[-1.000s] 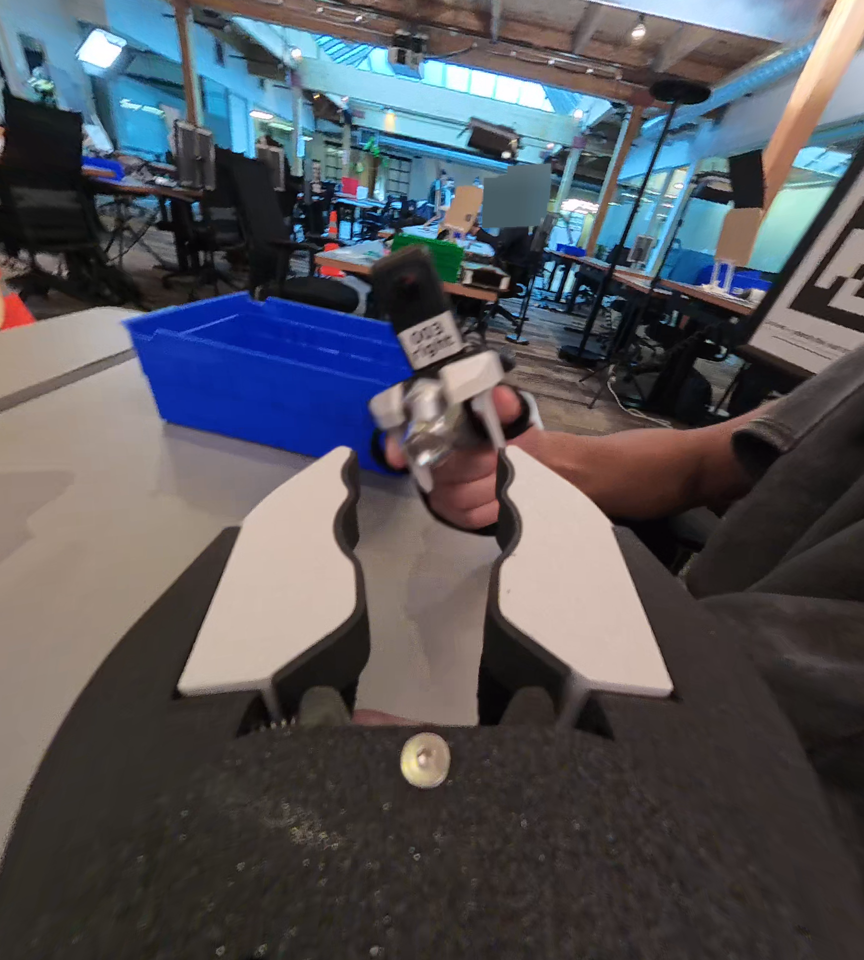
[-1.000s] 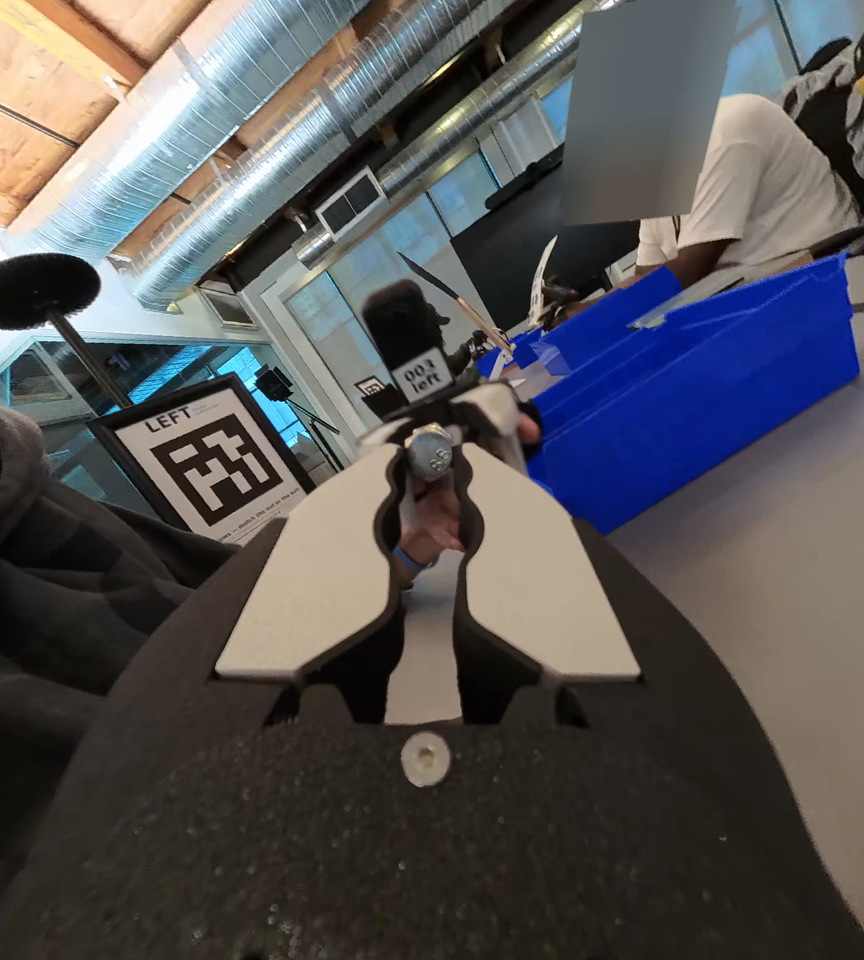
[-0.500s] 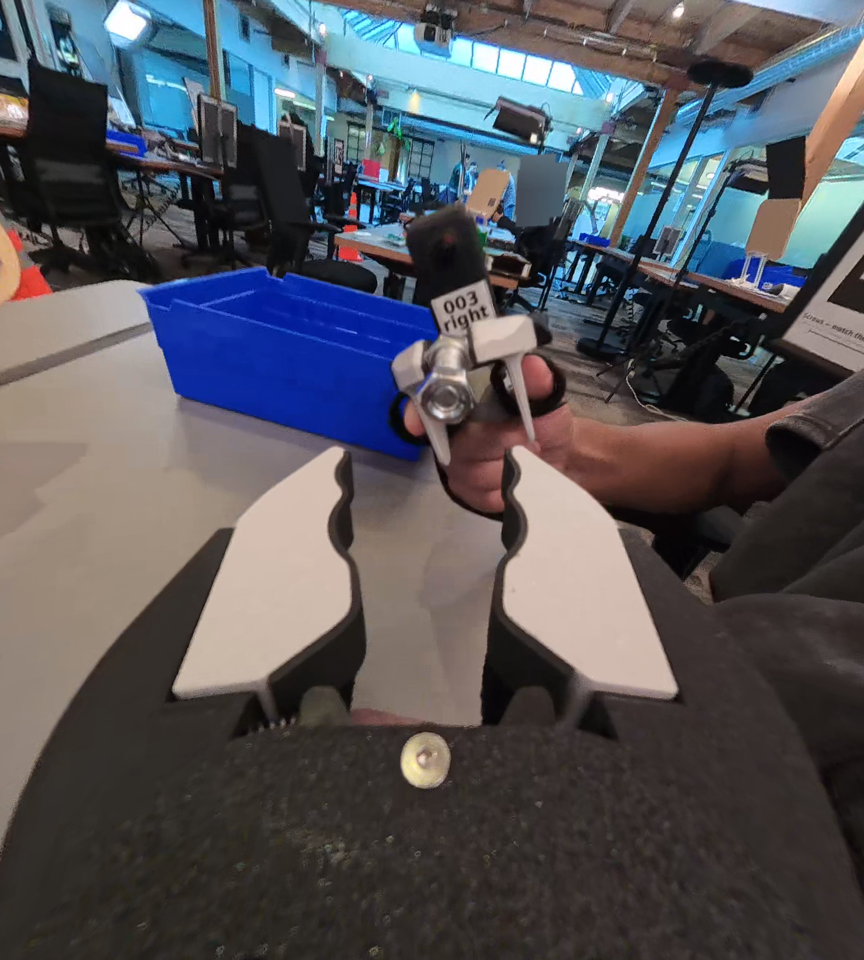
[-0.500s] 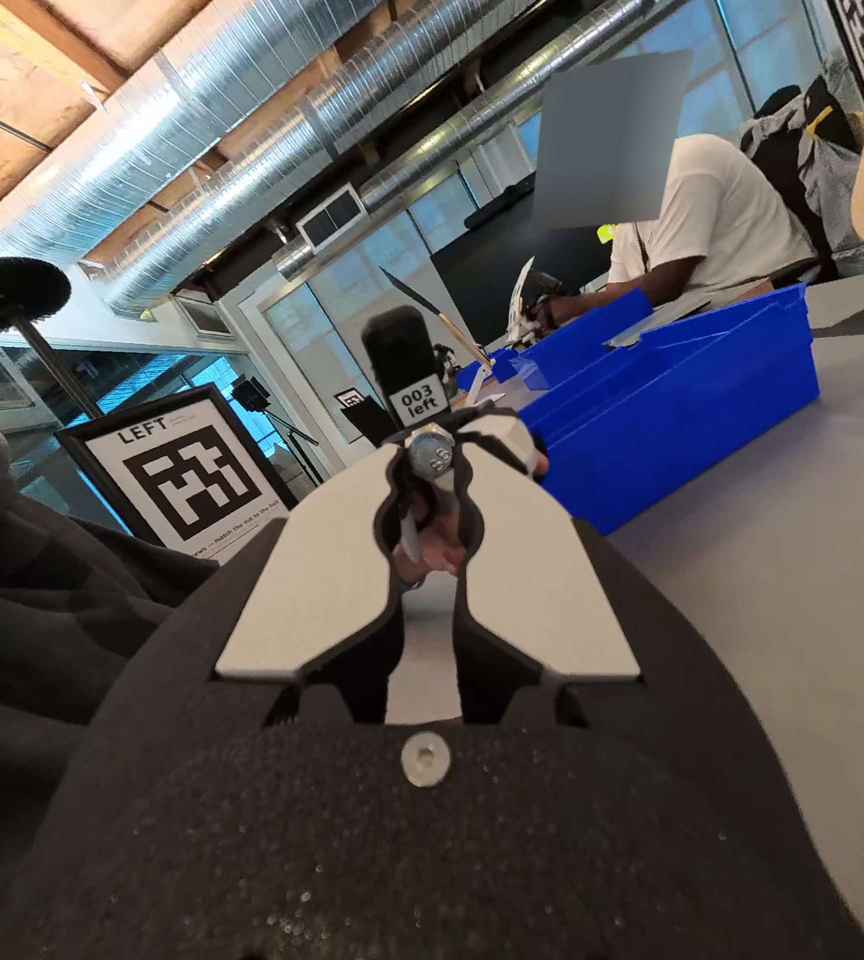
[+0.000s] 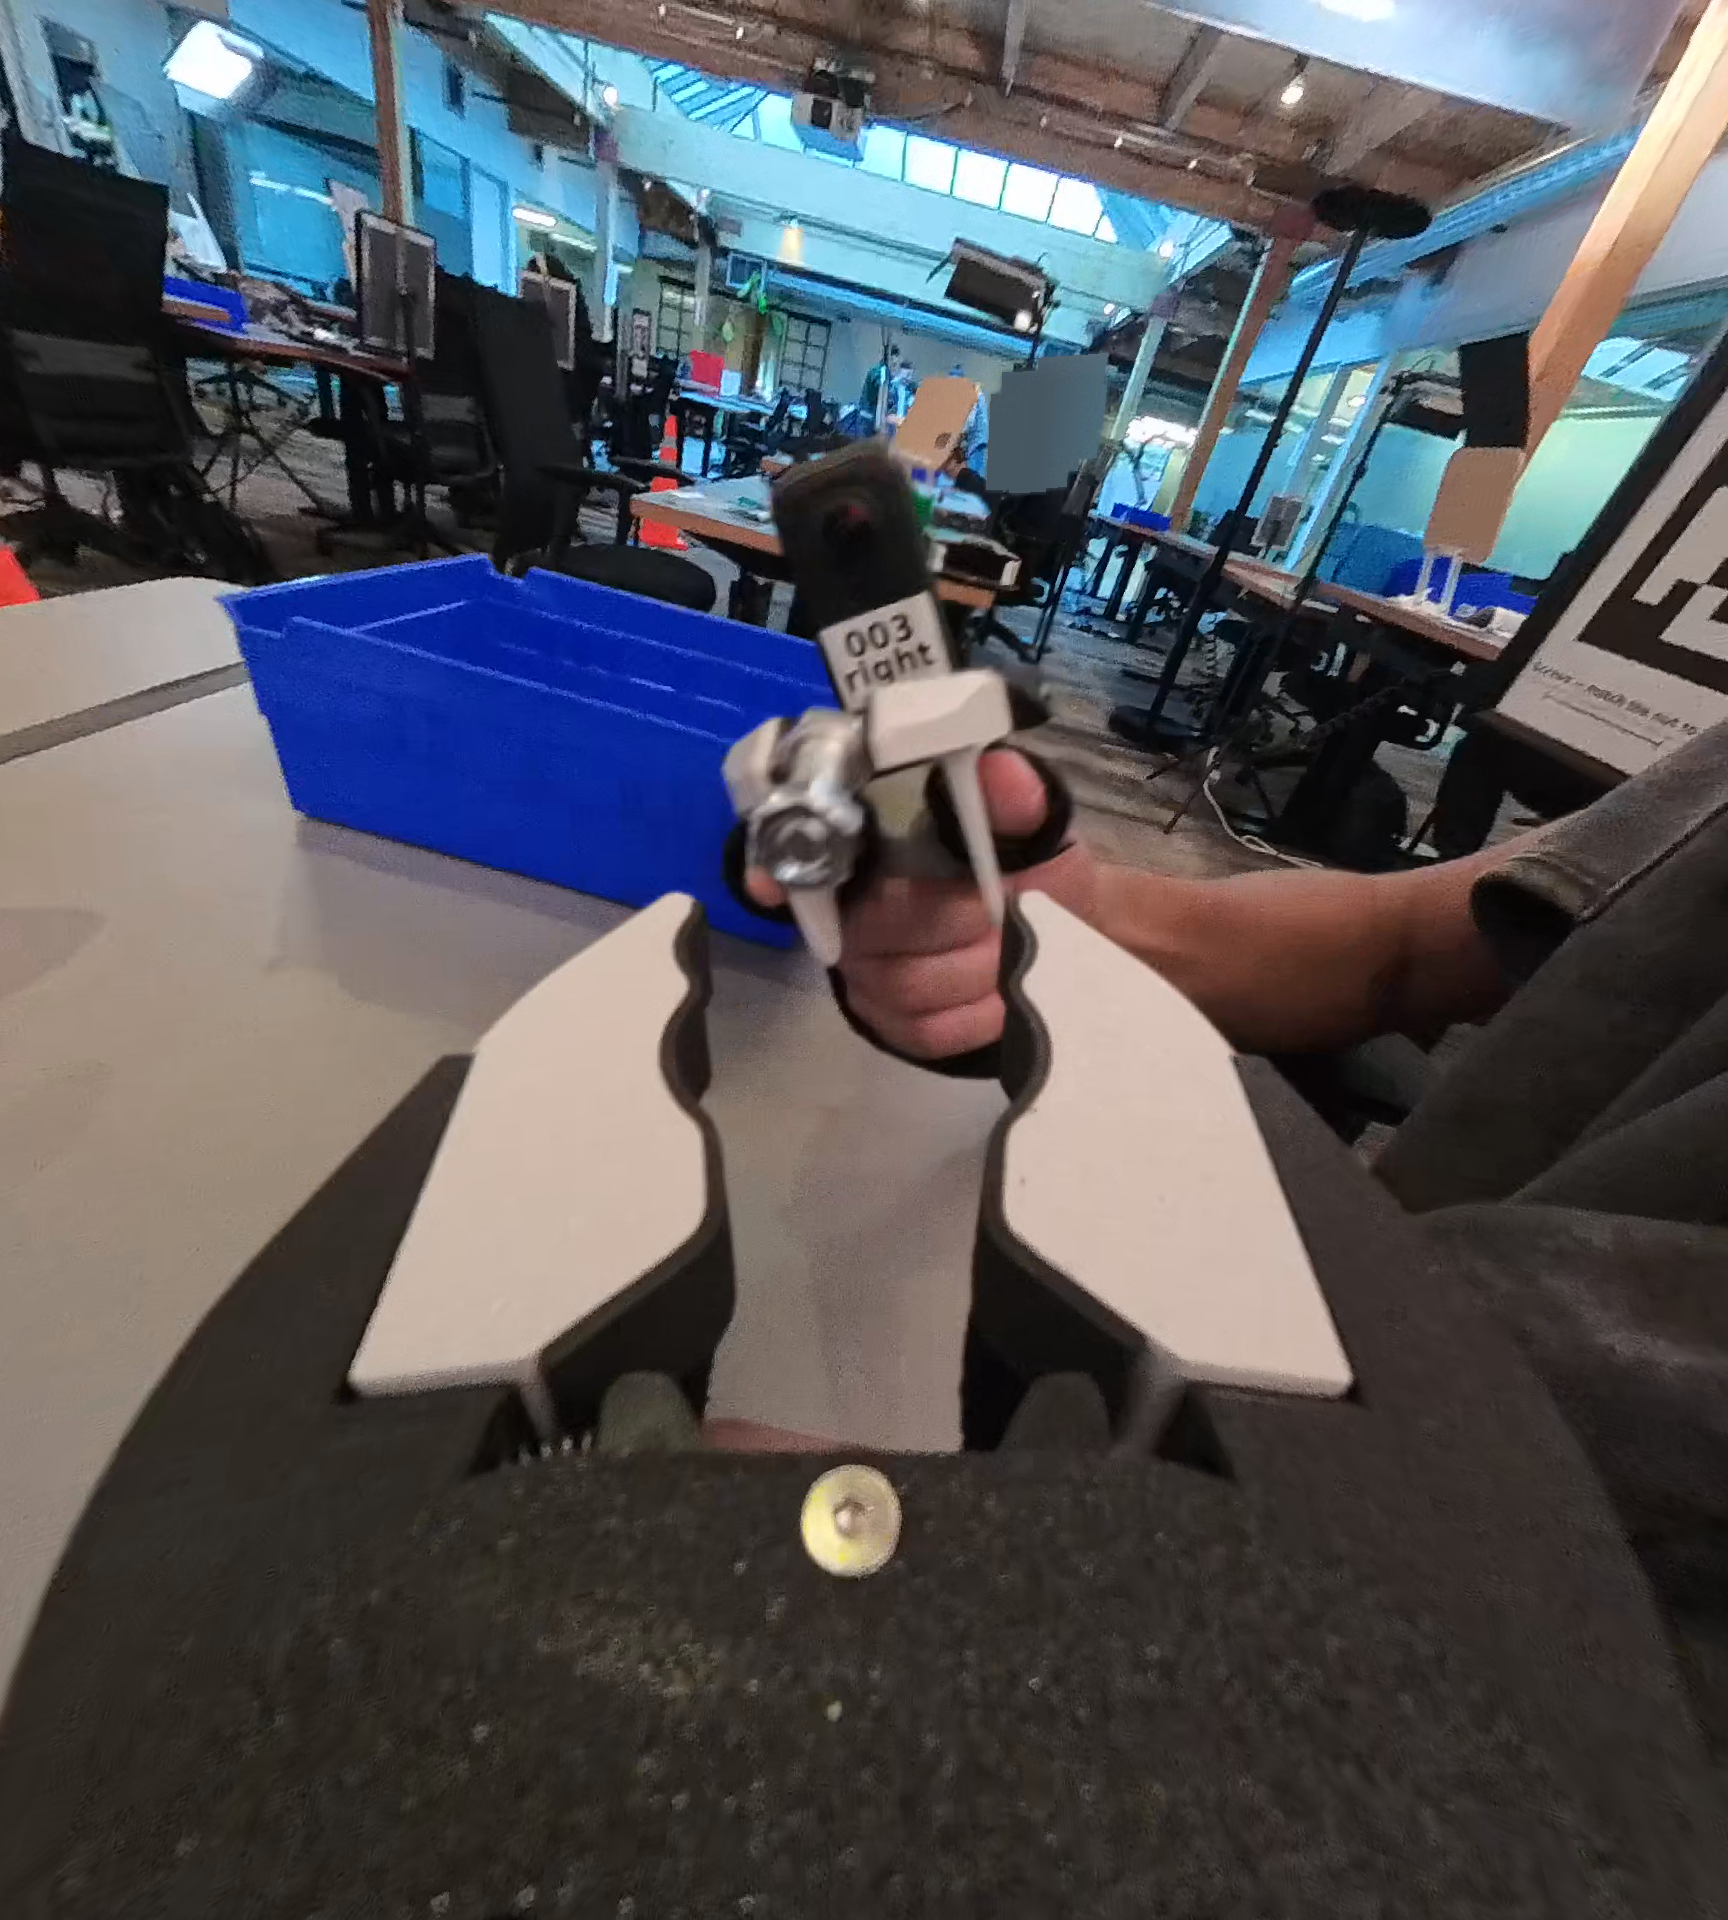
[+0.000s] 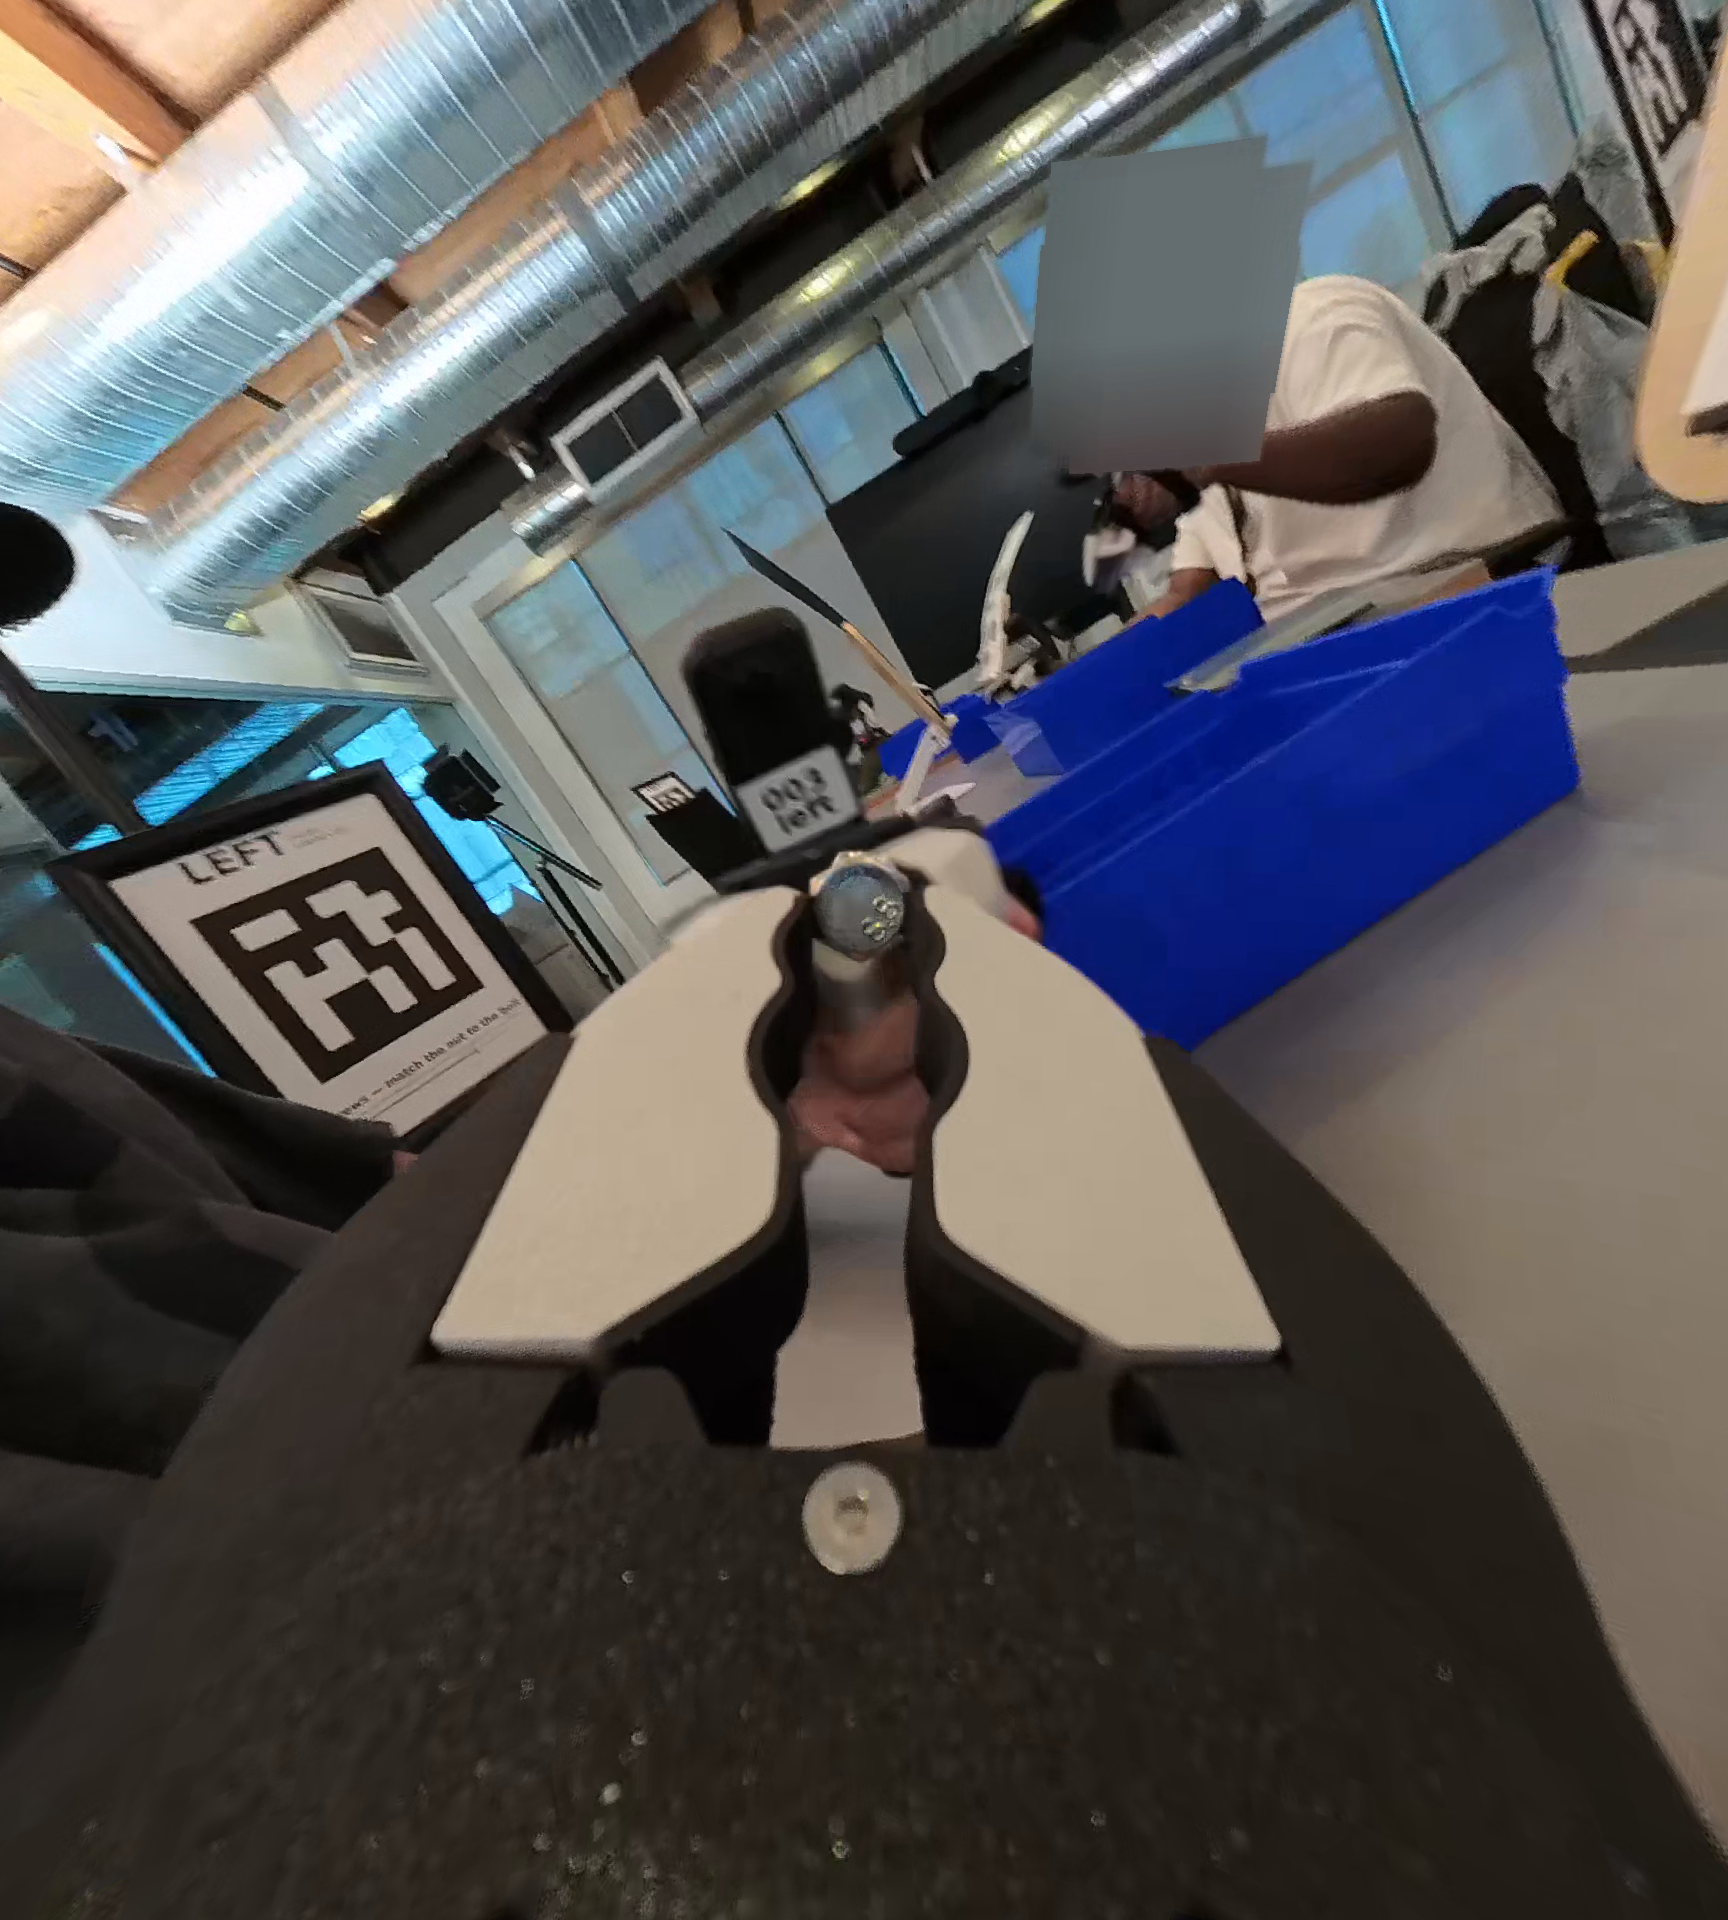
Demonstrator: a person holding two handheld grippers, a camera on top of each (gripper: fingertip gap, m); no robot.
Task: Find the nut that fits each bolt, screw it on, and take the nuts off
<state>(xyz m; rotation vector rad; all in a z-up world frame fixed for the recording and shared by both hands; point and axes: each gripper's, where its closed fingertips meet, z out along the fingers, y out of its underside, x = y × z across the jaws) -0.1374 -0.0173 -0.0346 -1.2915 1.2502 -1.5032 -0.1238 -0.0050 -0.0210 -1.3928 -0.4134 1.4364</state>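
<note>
Now, starting at the left of the left wrist view, the flat grey bench (image 5: 112, 1039) lies bare in the foreground. The long blue plastic bin (image 5: 527, 727) stands farther back on it.

The left gripper (image 5: 852, 925) has its fingers spread wide and holds nothing. Just beyond their tips, in the air above the bench, sits the silver steel hex bolt (image 5: 800, 821). The right gripper (image 6: 858, 940) has its fingers closed on the bolt's shank close under the head. A flanged silver nut (image 5: 787, 836) seems to ride on the threaded end, though motion blur makes that uncertain.

Over the last second the bolt has swung. Half a second ago its end faced the left camera squarely; it now sits lower and further left, tilted, and the right wrist view has rolled with it. I judge the right hand is presenting the nut end so the open fingers can close on the nut and turn it. Whether it goes on or comes off, I cannot tell.

Nothing stands between the left fingers and the nut. Just below the bolt, the person's hand (image 5: 933, 977) wraps the right gripper's handle, near enough to be caught. Further right come a dark grey sleeve (image 5: 1618, 987) and a framed black-and-white patterned board (image 5: 1712, 561), both well clear.
</note>
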